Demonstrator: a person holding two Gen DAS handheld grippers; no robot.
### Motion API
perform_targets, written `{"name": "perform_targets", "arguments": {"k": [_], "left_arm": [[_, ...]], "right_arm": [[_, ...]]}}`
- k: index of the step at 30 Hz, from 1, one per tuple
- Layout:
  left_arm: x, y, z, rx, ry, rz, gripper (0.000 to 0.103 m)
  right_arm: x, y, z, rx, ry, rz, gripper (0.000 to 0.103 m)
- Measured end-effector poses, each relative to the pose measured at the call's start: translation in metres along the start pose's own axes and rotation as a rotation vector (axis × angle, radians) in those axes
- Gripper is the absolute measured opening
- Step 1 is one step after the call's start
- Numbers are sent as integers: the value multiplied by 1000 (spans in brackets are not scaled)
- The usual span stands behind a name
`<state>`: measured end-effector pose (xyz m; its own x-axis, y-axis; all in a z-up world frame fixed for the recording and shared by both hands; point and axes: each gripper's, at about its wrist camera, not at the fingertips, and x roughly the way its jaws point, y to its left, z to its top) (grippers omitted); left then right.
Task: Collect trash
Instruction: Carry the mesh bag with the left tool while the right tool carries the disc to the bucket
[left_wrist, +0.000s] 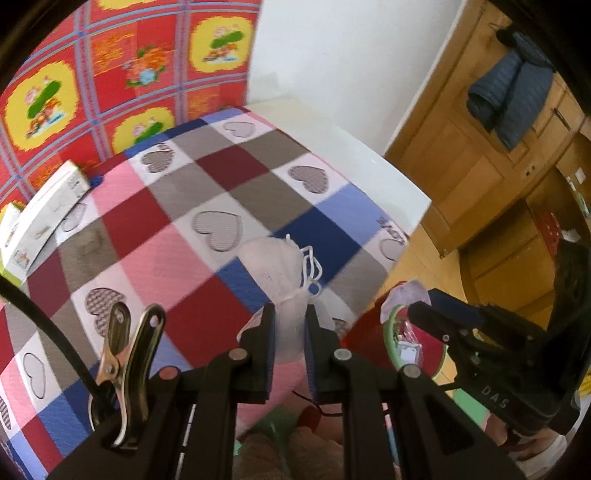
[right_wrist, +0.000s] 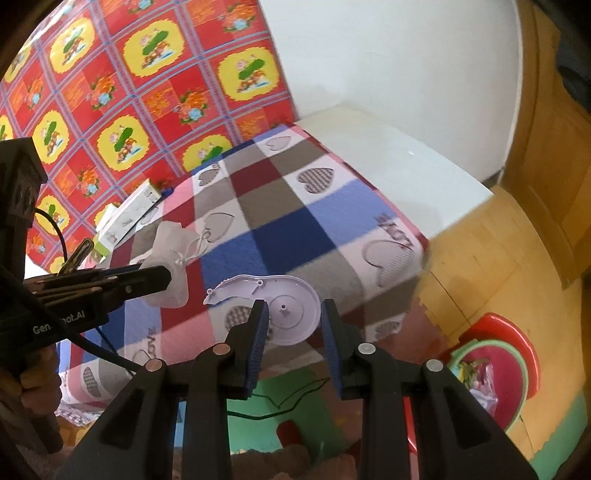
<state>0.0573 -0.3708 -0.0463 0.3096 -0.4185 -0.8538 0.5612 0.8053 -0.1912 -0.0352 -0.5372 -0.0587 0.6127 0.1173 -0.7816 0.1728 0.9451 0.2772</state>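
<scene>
My left gripper (left_wrist: 290, 314) is shut on a white mesh drawstring pouch (left_wrist: 280, 266), held up over the checkered quilt (left_wrist: 192, 192). In the right wrist view the same pouch (right_wrist: 168, 247) hangs from the left gripper (right_wrist: 166, 277) at the left. My right gripper (right_wrist: 293, 306) is shut on a pale lilac round plastic casing (right_wrist: 288, 299), carried above the quilt's front edge. From the left wrist camera, the right gripper (left_wrist: 413, 308) shows at the right with the casing (left_wrist: 406, 291) at its tip. A green-rimmed basin (right_wrist: 517, 398) with scraps inside sits on a red stool at the lower right.
The heart-patterned quilt (right_wrist: 295, 221) covers a surface against a red flowered wall cloth (right_wrist: 129, 92). White boxes (left_wrist: 40, 218) lie at the quilt's far left. A wooden wardrobe (left_wrist: 461, 177) with a blue jacket (left_wrist: 513, 88) stands to the right. Green and red foam mats (right_wrist: 288, 406) cover the floor below.
</scene>
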Motion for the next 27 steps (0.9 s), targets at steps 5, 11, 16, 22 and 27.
{"name": "perform_targets", "arguments": {"k": [5,11,16,22,27], "left_arm": [[6,-31,-3,44,9,-20,14],[16,-71,-3,94,24,-46,14],[24,-103,-5,142,39,-65,14],[38,-142,-9,199,66,-89,14],[49,-170,-12,239,85,-110,14]], "right_arm": [[-14,-24,-13,32,0,-16,30],[-31,-55,-27,81,-7,-44,30],[-43,-85,-41,132,-7,-69,30],[-54,-115,-56,190,-4,-96,30],[-63,-139,-69,234,0,-122,30]]}}
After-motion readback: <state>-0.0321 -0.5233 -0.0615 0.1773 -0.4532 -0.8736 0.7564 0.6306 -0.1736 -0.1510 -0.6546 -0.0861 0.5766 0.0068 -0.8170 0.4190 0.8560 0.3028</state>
